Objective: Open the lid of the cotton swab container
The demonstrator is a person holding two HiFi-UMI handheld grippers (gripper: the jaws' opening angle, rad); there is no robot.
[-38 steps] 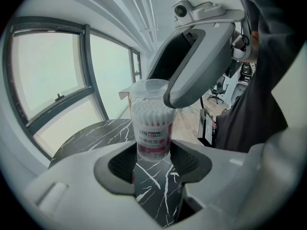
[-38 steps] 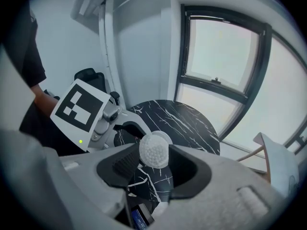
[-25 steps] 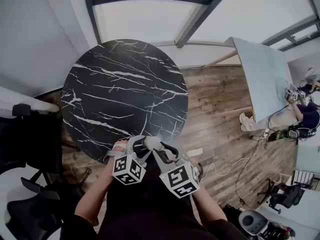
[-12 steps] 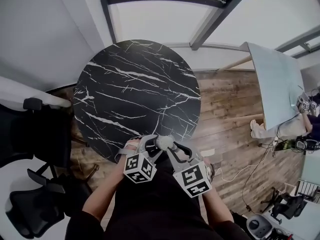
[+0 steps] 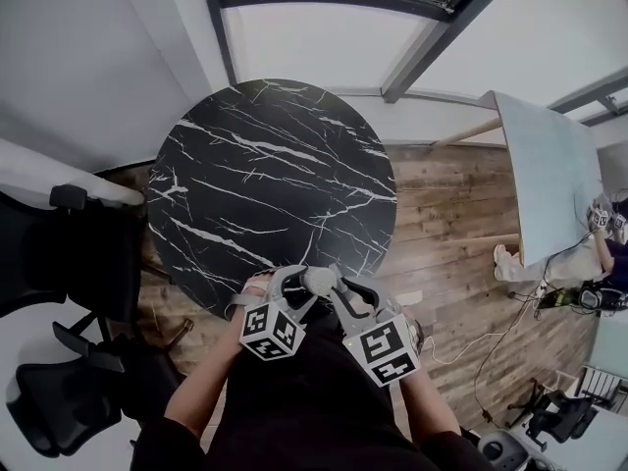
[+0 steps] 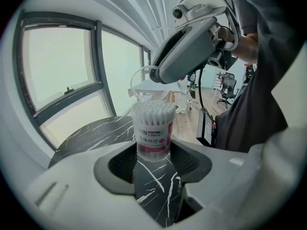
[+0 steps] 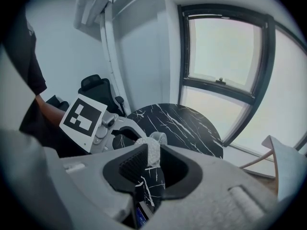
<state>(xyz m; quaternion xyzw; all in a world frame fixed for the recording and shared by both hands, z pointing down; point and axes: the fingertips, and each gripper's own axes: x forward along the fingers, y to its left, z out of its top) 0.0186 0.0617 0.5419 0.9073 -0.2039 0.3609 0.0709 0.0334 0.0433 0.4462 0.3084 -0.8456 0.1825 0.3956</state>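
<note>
A clear cotton swab container with a pink label stands upright between the pads of my left gripper, which is shut on its body. It is held over the near edge of the round black marble table. My right gripper comes in from the other side at the top. Its jaws are closing on the clear lid, with the white swab tips showing between the pads. In the head view the container is a small pale spot between the two grippers.
Black office chairs stand to the left of the table. Wooden floor lies to the right, with cables on it. A pale table and a seated person are at the far right. Large windows lie behind the marble table.
The head view has drifted, so the table now sits further right in the picture. Both grippers have stayed together on the container at the table's near edge.
</note>
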